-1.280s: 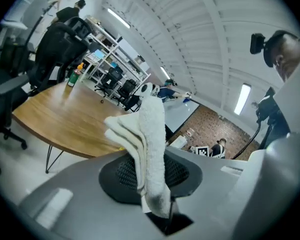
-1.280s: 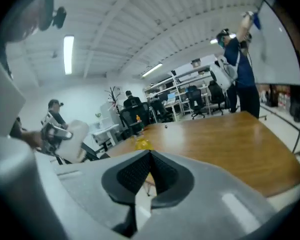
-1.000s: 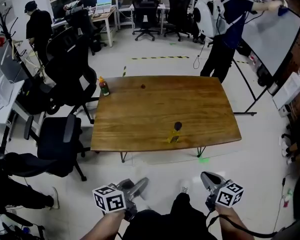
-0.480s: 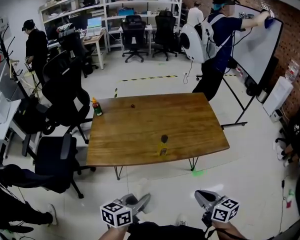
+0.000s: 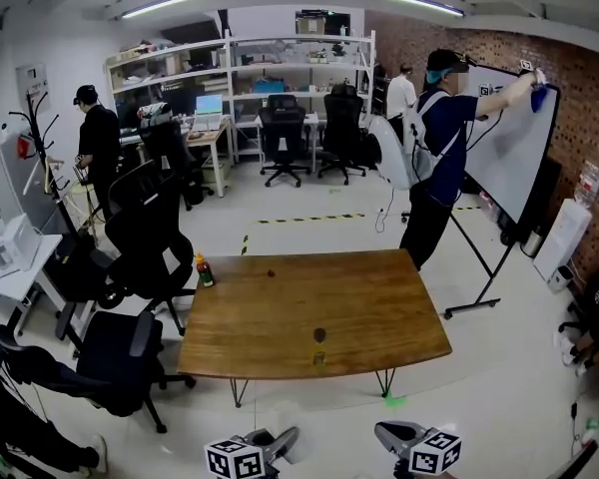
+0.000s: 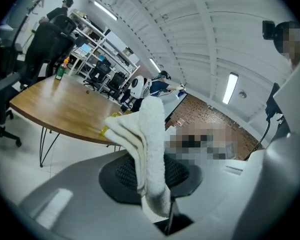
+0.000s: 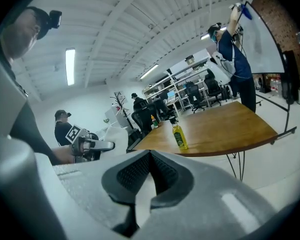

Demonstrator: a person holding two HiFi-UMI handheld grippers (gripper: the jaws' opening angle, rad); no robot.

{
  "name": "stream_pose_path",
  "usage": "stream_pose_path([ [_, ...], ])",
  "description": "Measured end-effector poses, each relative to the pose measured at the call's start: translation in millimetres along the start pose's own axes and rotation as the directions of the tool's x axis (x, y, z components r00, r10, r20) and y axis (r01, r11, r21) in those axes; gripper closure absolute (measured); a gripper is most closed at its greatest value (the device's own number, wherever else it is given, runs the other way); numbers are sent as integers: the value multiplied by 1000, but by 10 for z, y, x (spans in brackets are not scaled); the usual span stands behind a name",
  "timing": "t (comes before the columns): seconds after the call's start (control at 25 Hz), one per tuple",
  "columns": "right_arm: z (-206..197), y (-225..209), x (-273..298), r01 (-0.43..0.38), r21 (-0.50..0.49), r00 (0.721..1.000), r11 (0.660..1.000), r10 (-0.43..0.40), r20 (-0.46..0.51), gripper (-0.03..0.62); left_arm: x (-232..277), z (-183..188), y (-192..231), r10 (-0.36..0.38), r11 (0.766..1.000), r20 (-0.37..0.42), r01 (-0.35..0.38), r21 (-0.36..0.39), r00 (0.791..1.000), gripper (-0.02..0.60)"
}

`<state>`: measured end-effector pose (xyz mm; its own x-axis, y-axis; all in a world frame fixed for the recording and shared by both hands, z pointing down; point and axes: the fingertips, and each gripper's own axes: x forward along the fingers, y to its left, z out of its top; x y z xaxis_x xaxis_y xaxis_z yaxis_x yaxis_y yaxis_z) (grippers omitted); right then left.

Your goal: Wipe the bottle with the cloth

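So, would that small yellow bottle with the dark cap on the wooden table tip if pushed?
Probably. The small yellow bottle stands upright, tall and narrow, with nothing bracing it, so a sideways push high up may tip it. The wooden table looks smooth, so a low push might slide it instead.

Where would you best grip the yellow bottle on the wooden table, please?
Grip the yellow bottle round its middle, below the dark cap, coming level from the near edge of the table: it stands upright by that edge, nothing beside it. The shut right claw must open.
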<state>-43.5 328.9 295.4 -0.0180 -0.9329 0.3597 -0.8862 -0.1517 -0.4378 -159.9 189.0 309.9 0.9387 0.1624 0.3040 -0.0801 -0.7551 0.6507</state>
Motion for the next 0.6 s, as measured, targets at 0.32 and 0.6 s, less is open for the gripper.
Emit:
stream_pose_path([
  [0.32,-45,53,-71,-14,7,1000,1000,14,-5,577,7,135,-259,-11,999,-17,12,44,1000,479],
  [0.6,-157,72,-90,-5,36,999,999,7,-52,577,-118,138,-251,10,1000,-25,-10,3,1000,479],
])
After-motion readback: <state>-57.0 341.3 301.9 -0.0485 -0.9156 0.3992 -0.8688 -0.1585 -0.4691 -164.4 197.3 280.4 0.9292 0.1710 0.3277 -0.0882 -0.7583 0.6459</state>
